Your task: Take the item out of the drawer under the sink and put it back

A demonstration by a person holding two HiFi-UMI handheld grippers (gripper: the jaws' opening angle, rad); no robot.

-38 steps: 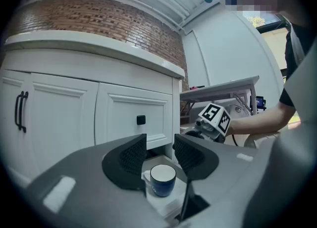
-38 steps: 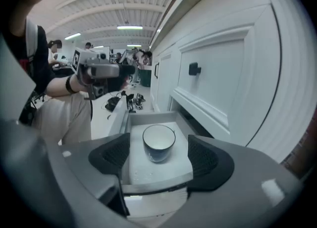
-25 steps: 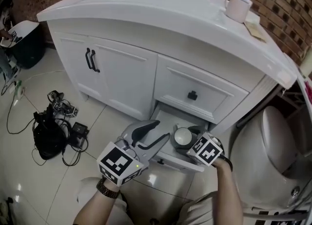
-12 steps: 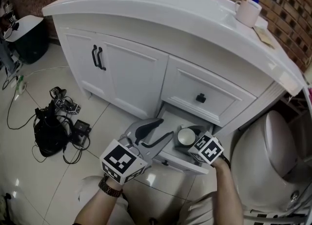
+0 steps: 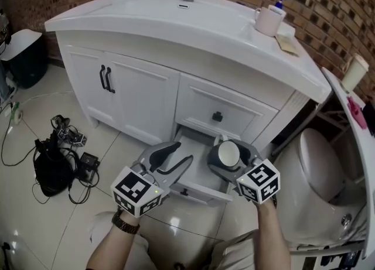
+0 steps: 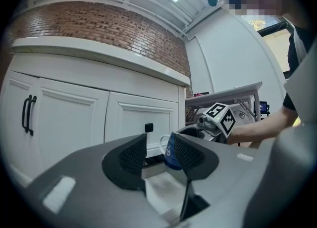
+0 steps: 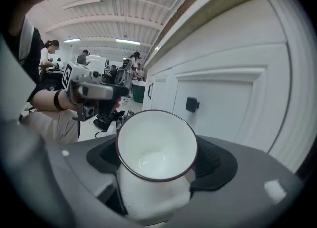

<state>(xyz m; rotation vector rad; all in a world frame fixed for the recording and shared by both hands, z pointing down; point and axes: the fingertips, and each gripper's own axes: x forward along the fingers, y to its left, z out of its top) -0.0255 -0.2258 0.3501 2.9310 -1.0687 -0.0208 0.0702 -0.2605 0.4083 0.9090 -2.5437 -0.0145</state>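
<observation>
A mug (image 5: 228, 153), white inside and blue outside (image 6: 170, 156), hangs just over the open bottom drawer (image 5: 196, 169) of the white sink cabinet. My right gripper (image 5: 229, 156) is shut on the mug (image 7: 156, 155), one pad on each side, its mouth facing the camera in the right gripper view. At the drawer's left side my left gripper (image 5: 179, 154) stands open and holds nothing. In the left gripper view the jaws (image 6: 157, 155) frame the mug and the right gripper's marker cube (image 6: 221, 118) beyond it.
Above the open drawer is a shut drawer with a black knob (image 5: 217, 116). Cabinet doors with black handles (image 5: 106, 79) stand to the left. A white cup (image 5: 269, 20) sits on the counter. A toilet (image 5: 319, 172) is close at right; black cables (image 5: 55, 160) lie on the floor at left.
My right gripper has lifted the mug up out of the drawer and a little to the right. My left gripper has stayed beside the drawer.
</observation>
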